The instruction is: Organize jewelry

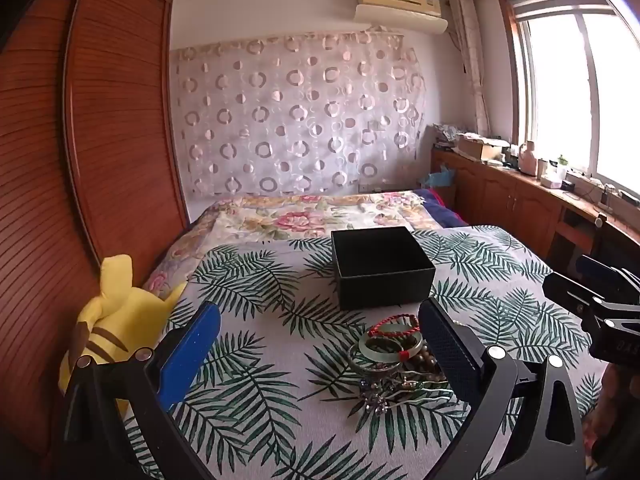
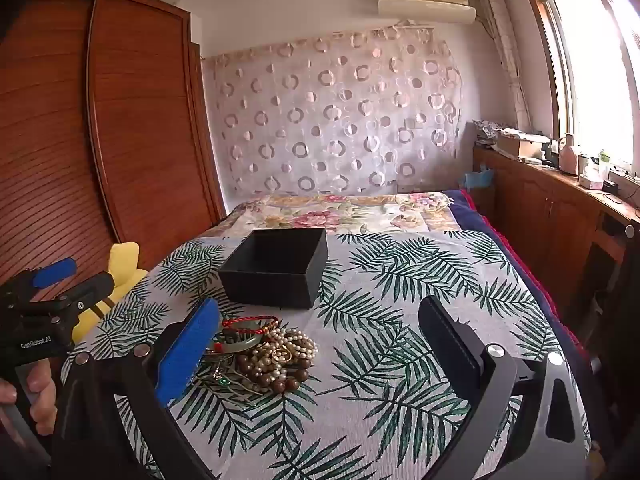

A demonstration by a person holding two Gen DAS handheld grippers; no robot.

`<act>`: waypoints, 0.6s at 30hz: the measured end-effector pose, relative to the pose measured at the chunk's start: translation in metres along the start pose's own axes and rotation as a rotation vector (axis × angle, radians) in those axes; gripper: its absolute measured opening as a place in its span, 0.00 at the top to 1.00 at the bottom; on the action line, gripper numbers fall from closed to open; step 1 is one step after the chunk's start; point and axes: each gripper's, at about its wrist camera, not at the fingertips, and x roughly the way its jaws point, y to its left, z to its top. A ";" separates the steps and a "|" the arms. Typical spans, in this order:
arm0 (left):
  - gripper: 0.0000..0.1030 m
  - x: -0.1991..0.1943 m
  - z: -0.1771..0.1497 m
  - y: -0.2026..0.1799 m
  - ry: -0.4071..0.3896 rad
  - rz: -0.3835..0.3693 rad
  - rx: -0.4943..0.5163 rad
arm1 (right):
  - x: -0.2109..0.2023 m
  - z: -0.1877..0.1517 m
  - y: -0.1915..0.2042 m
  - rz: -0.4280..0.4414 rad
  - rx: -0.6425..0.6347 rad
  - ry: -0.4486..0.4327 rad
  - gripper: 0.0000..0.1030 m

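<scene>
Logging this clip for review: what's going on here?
A person holds a gripper in each hand over a bed with a leaf-print cover. The left gripper and the right gripper both have their jaws open and hold nothing. A jewelry pile of bangles, beads and a red cord lies loose on the cover, untouched. Behind it stands an open black box, which looks empty. Sorting has not begun.

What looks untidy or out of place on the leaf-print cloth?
The jewelry lies in one tangled heap in front of the black box: bangles, a red cord bracelet and bead strings overlap. The box stands open with no jewelry visible inside. Nothing looks spilled or broken.
</scene>
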 end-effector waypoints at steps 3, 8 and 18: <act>0.07 0.000 0.000 0.000 0.001 0.000 0.003 | -0.001 0.000 0.000 0.002 0.000 -0.006 0.02; 0.07 0.000 0.001 -0.001 -0.001 -0.001 0.006 | -0.001 0.001 0.002 0.001 -0.003 -0.004 0.02; 0.07 -0.001 0.000 0.000 -0.003 0.001 0.000 | -0.002 0.001 0.001 0.001 0.002 -0.007 0.02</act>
